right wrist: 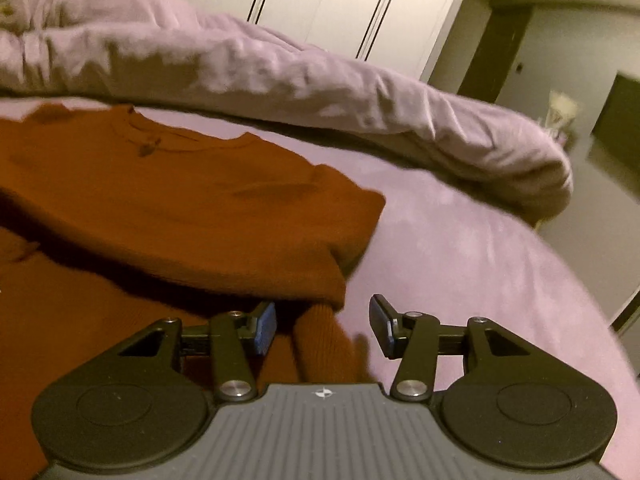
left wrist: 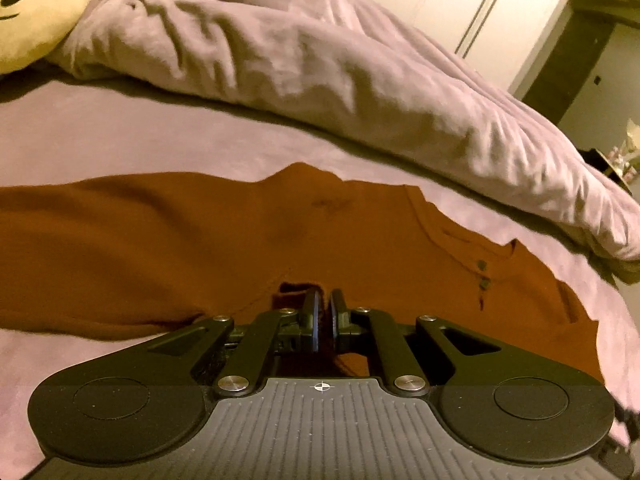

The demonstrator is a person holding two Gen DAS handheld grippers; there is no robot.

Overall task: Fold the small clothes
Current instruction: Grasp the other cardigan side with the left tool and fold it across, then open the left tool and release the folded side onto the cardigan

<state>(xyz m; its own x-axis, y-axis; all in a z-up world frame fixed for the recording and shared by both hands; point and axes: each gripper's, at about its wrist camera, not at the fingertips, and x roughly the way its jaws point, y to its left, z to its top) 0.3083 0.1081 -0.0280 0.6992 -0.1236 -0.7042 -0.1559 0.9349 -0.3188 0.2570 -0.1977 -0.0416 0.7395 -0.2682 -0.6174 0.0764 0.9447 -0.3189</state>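
A rust-brown shirt (left wrist: pixel 168 240) lies spread on the bed (left wrist: pixel 100 128), which is covered with a pale lilac sheet. In the left wrist view its neckline with a short buttoned placket (left wrist: pixel 482 274) sits to the right, and the body stretches away to the left edge. A low ridge of cloth rises at its far edge, near the middle. In the right wrist view the shirt (right wrist: pixel 180 200) fills the left half; one side of it is turned over onto the rest, making a thick folded edge that ends in a corner near the middle. A ribbed cuff (right wrist: pixel 320 332) pokes out from under that fold, toward the camera.

The left gripper (left wrist: pixel 325 312) has its jaws pressed together, with a pinch of the shirt's fabric caught between them; cloth hangs dark just behind and below the tips.

The right gripper (right wrist: pixel 324 326) has its jaws apart, about half way. The cuff lies between them, nearer the left pad, and the pads do not press on it. The right jaw stands over bare sheet.

Beyond the shirt, a rumpled lilac duvet (left wrist: pixel 320 68) runs across the far side of the bed from left to right. At the far left of the left wrist view a yellow cushion (left wrist: pixel 36 8) with a dark face drawn on it leans against the duvet. Behind the bed stands a white wardrobe (right wrist: pixel 320 4) with long dark handles, and to its right a dim doorway (right wrist: pixel 500 40).
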